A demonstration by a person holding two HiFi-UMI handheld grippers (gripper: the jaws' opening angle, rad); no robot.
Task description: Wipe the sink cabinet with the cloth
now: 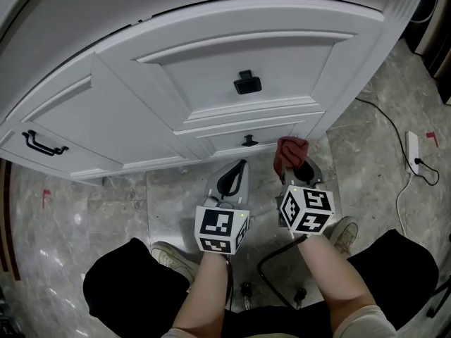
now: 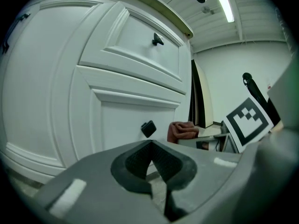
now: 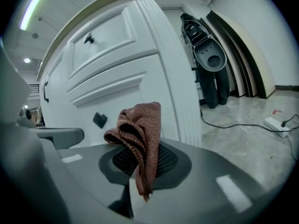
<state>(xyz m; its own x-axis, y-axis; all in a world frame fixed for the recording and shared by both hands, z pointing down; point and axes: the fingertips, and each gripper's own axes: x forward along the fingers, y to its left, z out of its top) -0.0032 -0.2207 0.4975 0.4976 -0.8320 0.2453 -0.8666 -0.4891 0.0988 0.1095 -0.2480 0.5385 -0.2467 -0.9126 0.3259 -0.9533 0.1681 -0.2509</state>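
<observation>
Holding a reddish-brown cloth up near the white sink cabinet.
The right gripper had its jaws clamped on the cloth, which bunched upward from between them, close to the cabinet's lowest drawer front. The left gripper hung just beside it, jaws pressed together and empty.

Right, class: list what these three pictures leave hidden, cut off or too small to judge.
- Top surface of the sink cabinet: cut off by the head view's upper edge; both gripper views look up from below.
- Whether the cloth touches the cabinet: no view shows the gap clearly.
- Sockets of the power strip: too small, head view.
</observation>
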